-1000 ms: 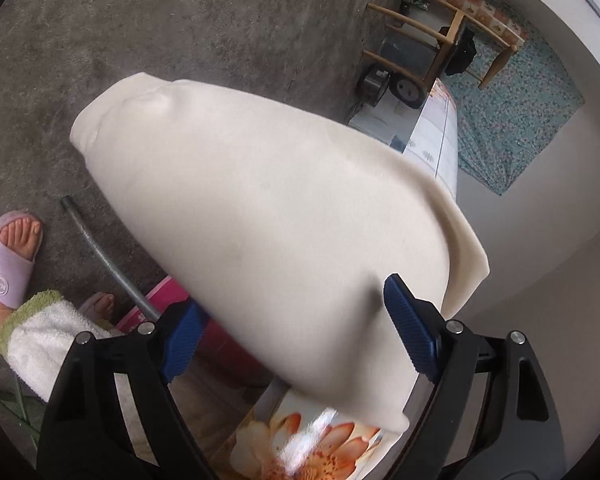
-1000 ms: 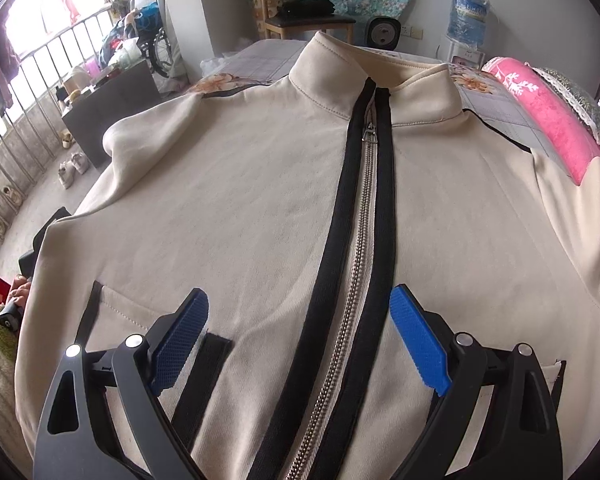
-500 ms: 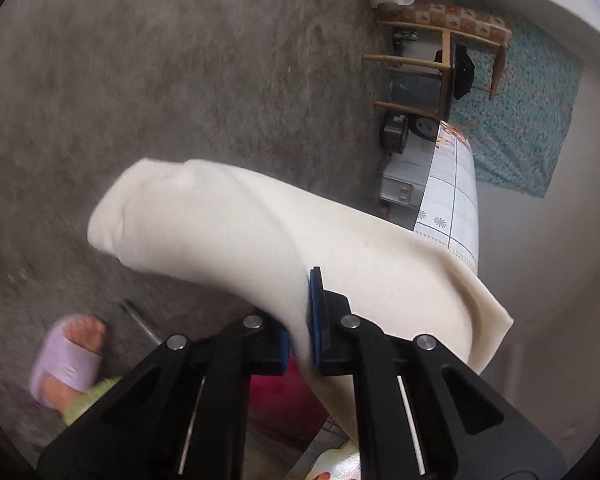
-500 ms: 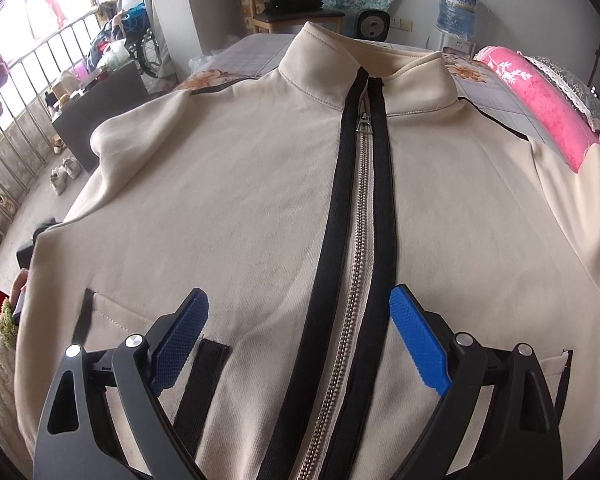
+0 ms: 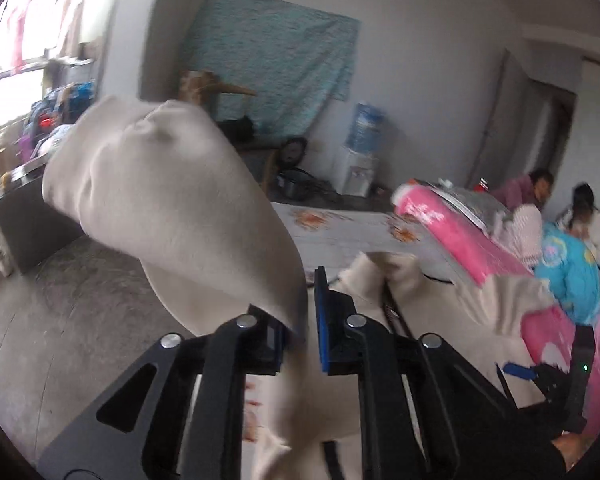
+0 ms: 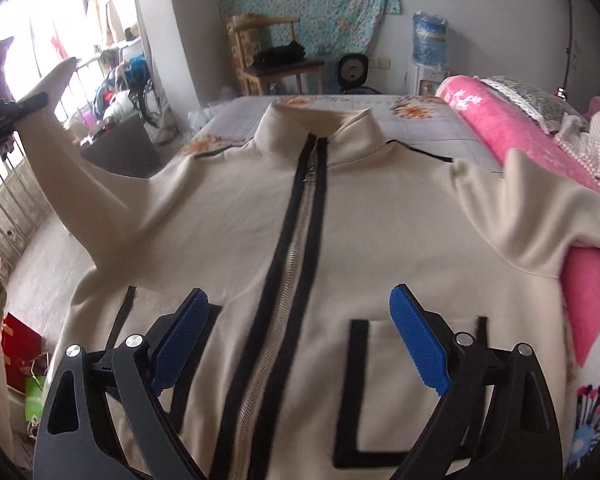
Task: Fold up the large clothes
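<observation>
Left wrist: left claw (image 5: 308, 312), jaws narrow and opening, sleeve (image 5: 172, 200) between them, raised. Risk: sleeve slips out.
Right wrist: right claw (image 6: 300, 340) wide, empty; jacket (image 6: 300, 240) flat on bed (image 6: 440, 128). Risk: body drags.

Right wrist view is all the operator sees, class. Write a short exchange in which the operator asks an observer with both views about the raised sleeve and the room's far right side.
Operator: The sleeve is up at my left edge. Is it actually gripped?
Observer: It passes between the left gripper's pads, though the jaws are opening.
Operator: What lies past the pink blanket?
Observer: Two people sit there, beyond a blue garment.
</observation>
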`<state>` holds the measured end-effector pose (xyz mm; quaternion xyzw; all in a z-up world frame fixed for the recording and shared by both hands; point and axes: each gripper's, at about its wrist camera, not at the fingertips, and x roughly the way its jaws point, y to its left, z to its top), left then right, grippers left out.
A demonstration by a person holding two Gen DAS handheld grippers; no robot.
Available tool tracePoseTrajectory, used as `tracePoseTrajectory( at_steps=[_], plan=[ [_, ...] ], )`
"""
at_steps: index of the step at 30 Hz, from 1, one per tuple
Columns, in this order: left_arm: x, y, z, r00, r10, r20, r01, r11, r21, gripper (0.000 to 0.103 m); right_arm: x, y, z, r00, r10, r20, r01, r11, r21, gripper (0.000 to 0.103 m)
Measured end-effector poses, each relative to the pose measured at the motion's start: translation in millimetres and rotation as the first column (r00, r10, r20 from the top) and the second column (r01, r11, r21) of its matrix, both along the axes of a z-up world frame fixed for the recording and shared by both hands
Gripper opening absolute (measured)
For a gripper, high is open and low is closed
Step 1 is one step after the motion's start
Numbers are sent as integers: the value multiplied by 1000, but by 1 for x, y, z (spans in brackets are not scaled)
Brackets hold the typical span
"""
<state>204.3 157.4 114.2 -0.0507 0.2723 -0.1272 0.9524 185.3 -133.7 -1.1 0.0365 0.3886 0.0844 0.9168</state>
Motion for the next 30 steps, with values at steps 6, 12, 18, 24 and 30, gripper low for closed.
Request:
tracePoseTrajectory(
  at_steps=[6, 12, 18, 24, 30],
  plan=[
    [3, -111, -115, 945, -122, -302, 163, 980, 113, 46, -37, -57, 3, 996, -92, 9, 92, 995, 25, 90],
    [-20, -88, -160, 923, -71, -379, 79, 997, 6, 49, -55, -85, -26, 991, -106, -83, 105, 994, -8, 90],
    [-26, -82, -155, 930, 43, -365, -21, 998, 65, 54, -45, -90, -18, 996, -65, -58, 68, 996, 51, 90],
    [-23, -55, -173, 921, 105, -376, -92, 994, 53, 54, -28, -107, 19, 998, 26, -53, -13, 975, 223, 90],
    [-23, -47, -181, 930, 114, -349, -115, 993, 15, 54, 53, -106, 31, 996, 22, -92, -1, 975, 223, 90]
  ],
)
